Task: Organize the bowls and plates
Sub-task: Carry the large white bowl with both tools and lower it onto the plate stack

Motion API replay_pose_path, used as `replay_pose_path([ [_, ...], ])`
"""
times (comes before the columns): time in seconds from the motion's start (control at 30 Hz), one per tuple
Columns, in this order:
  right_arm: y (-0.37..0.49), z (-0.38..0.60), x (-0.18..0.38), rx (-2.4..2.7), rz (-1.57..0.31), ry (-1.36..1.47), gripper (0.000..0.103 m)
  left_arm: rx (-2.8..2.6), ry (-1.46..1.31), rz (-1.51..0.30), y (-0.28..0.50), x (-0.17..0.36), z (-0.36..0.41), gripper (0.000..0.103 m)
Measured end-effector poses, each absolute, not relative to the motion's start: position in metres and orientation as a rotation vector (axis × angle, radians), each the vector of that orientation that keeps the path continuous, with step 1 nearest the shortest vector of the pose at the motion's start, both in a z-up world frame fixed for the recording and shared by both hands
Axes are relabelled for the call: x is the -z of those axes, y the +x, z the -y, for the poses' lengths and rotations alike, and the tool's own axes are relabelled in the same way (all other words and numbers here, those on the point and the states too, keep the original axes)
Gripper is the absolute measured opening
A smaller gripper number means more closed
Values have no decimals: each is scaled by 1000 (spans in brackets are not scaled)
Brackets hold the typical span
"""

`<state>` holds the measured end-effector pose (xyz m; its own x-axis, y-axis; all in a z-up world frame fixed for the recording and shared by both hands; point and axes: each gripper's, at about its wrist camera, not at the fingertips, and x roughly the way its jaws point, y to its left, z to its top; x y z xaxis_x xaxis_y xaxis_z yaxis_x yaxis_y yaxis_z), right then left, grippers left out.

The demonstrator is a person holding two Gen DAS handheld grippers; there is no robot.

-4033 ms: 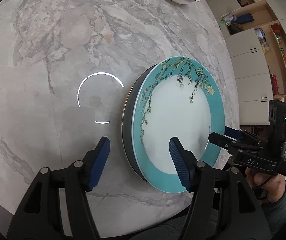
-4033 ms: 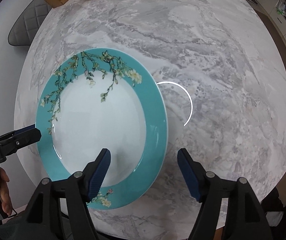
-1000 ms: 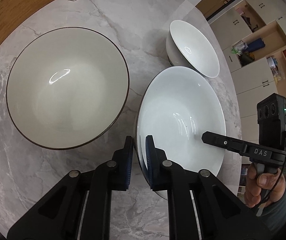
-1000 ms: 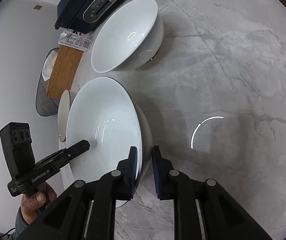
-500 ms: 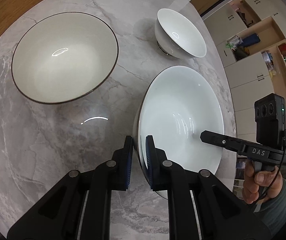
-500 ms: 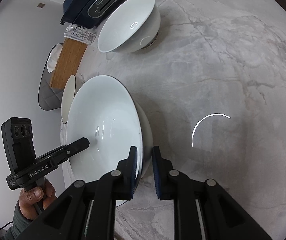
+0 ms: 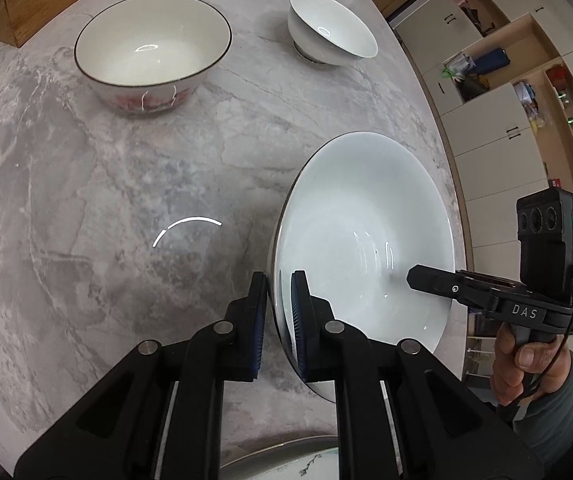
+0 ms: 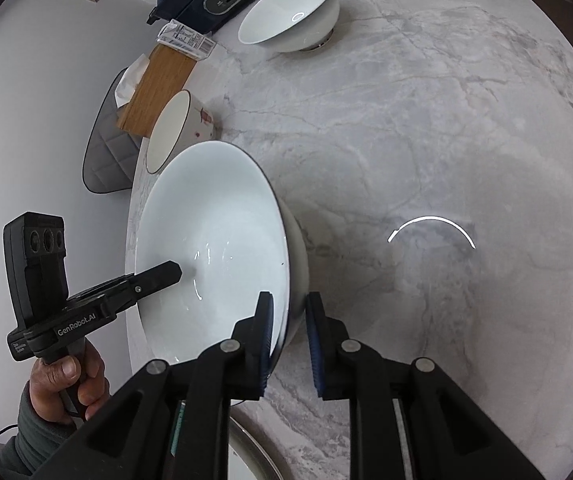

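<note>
Both hand-held grippers have carried the wide white glazed bowl [image 7: 366,236] back toward the near edge of the grey marble counter [image 7: 86,200], so the other bowls now sit farther off. At 6 o'clock in the left wrist view, the left hand-held gripper [image 7: 278,312] is pinched narrow on the bowl's near rim. In the right wrist view, the right hand-held gripper [image 8: 289,332] straddles the opposite rim; its jaws have just eased apart a touch, with the rim between them. This bowl looks stiff, glossy and breakable, likely to slip, so rim grips on both sides seem wise. Farther off, at 11 o'clock, stands the cream bowl with a dark rim and red flowers [image 7: 152,54], and at 1 o'clock the smaller white footed bowl [image 7: 330,28].
</note>
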<state>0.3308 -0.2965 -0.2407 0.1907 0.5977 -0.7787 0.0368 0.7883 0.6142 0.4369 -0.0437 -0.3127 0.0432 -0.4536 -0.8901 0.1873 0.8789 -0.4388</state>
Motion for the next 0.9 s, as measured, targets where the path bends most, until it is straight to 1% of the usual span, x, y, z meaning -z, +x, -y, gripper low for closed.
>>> replay_pose_path([
  [0.47, 289, 271, 252, -405, -1365, 577, 20, 486, -201, -1499, 378, 333, 35, 10],
  [0.73, 282, 263, 264, -394, -1382, 582, 20, 471, -197, -1520, 375, 352, 32, 10],
  [0.9, 282, 262, 269, -392, -1387, 590, 20, 475, -205, -1511, 378, 353, 29, 10],
])
